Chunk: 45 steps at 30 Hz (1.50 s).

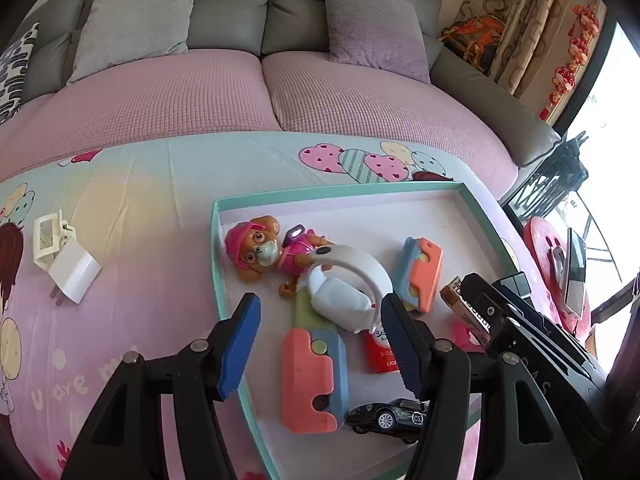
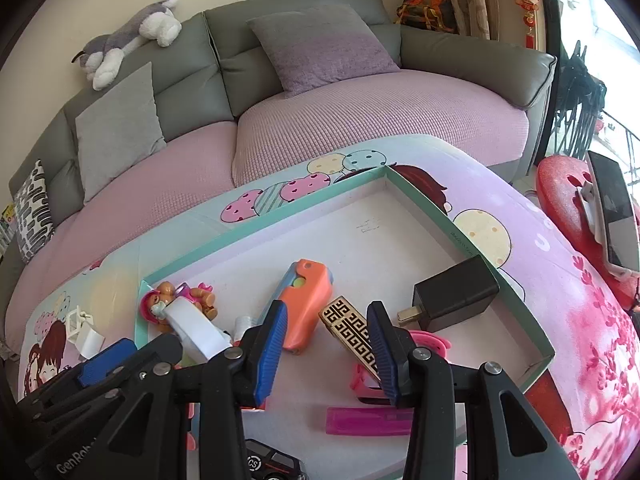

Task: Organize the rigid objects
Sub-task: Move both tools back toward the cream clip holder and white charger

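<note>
The left gripper [image 1: 320, 340] hung apart and empty over the crowded tray [image 1: 218, 264]; the right gripper [image 2: 330, 348] stood apart too — its near pad might nudge the patterned block [image 2: 352, 330].

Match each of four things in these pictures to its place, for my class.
Things:
1. toy car
2. white charger
3. black charger
4. stuffed dog

Places:
A. on the sofa back
B. on the cloth, outside the box
C. at the box's near edge
D. by the box's right wall

Pairs: 1-C, 2-B, 3-D, 4-A
</note>
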Each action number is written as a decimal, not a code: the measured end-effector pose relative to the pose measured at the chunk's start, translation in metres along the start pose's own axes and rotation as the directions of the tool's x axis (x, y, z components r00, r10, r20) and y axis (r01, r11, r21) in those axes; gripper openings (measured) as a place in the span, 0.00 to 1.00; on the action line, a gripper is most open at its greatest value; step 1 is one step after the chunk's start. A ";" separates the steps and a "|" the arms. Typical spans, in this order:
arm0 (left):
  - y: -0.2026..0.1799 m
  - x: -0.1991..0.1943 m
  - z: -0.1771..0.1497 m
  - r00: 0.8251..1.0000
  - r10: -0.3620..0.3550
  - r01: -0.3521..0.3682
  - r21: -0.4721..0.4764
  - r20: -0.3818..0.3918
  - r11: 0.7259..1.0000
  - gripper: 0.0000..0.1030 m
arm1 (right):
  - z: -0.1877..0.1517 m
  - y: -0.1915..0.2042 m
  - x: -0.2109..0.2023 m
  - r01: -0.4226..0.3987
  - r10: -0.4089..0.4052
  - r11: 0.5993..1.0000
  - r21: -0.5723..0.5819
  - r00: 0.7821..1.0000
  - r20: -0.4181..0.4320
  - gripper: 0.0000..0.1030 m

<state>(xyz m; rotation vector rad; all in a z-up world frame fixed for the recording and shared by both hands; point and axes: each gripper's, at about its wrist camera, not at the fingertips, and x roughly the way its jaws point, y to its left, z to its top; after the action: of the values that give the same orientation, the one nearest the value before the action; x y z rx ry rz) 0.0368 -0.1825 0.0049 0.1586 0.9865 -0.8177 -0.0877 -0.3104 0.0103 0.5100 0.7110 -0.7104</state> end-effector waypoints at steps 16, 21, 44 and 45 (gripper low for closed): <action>0.115 -0.029 -0.004 0.948 0.317 -0.300 -0.263 0.024 0.917 0.92 | -0.013 0.072 0.006 -0.093 0.093 0.978 -0.184 0.996 -0.008 0.73; 0.141 -0.038 -0.010 0.938 0.347 -0.324 -0.312 0.021 0.893 0.93 | -0.021 0.093 0.011 -0.108 0.104 0.966 -0.233 0.994 -0.026 0.84; 0.233 -0.070 -0.039 0.927 0.375 -0.321 -0.474 0.022 0.820 1.00 | -0.050 0.181 0.007 -0.303 0.305 0.882 -0.360 0.951 -0.053 1.00; 0.237 -0.067 -0.039 0.930 0.366 -0.322 -0.470 0.004 0.822 1.00 | -0.052 0.187 0.009 -0.317 0.315 0.876 -0.363 0.947 -0.066 1.00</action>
<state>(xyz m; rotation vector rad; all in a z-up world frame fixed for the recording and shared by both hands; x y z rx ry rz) 0.1516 0.0378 -0.0188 -0.1136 0.9993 -0.2373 0.0329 -0.1584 0.0037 0.2691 0.7240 -0.2558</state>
